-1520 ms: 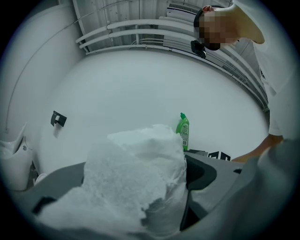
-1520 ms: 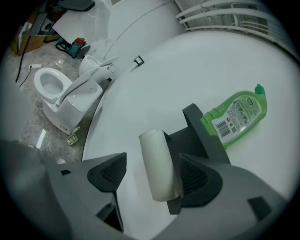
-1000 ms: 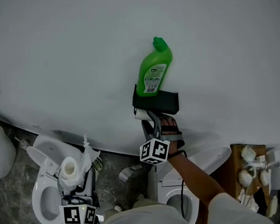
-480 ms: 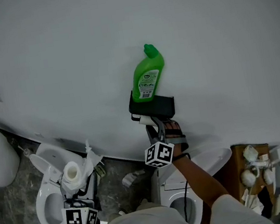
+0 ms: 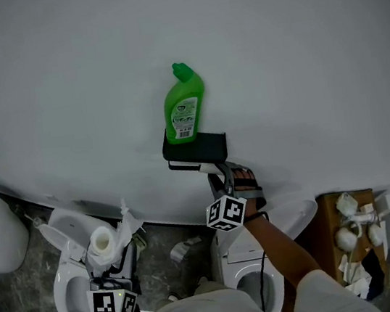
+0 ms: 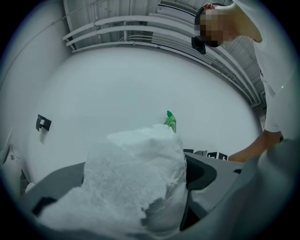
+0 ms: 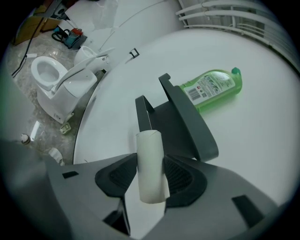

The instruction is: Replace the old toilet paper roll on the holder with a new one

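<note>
In the head view we see the right tool (image 5: 211, 173) at 5 o'clock of the black holder (image 5: 201, 145) on the white desk (image 5: 297, 62), with the green bottle (image 5: 184, 108) at the holder's 12 o'clock. Only the right gripper view shows the pads pinching the bare cardboard tube (image 7: 150, 164), its far end at the holder's arm. The left tool (image 5: 109, 255), at 7 o'clock, is clamped on the new paper roll (image 6: 136, 178), which fills its own view

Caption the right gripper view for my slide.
Right tool grips the empty cardboard tube at the black wall holder, green bottle on top.
</note>
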`<state>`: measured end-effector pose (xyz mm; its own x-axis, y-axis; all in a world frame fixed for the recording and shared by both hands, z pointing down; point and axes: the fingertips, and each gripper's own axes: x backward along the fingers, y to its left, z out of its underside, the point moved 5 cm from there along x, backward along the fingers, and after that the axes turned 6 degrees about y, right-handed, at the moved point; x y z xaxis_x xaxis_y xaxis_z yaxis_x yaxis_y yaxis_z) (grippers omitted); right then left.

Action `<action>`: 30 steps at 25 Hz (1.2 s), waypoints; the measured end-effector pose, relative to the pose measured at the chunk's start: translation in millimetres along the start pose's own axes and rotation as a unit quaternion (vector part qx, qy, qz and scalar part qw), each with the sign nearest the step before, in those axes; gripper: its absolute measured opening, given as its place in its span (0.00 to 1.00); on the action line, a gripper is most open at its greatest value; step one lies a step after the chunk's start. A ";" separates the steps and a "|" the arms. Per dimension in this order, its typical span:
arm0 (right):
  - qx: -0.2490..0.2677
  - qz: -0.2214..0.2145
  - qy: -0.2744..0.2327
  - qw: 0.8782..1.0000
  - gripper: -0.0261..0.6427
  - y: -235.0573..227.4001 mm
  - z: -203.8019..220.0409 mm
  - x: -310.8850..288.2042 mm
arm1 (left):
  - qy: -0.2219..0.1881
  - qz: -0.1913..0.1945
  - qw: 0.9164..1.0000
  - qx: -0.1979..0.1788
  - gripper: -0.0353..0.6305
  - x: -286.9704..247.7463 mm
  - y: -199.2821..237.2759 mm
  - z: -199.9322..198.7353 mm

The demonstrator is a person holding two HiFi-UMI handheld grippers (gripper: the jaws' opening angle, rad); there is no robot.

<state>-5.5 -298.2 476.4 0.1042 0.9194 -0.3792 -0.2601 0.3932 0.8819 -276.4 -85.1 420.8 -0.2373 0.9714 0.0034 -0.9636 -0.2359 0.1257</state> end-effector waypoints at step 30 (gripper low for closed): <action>-0.353 0.012 -0.016 0.935 0.31 -72.5 119.9 111.8 | 0.003 0.076 0.975 -0.208 0.59 -83.6 -80.4 -40.0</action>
<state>140.2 -223.1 403.7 0.1161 0.9320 -0.3434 -0.8305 0.2808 0.4811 -184.0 -148.4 370.7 -0.3810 0.9244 -0.0156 -0.8832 -0.3689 -0.2895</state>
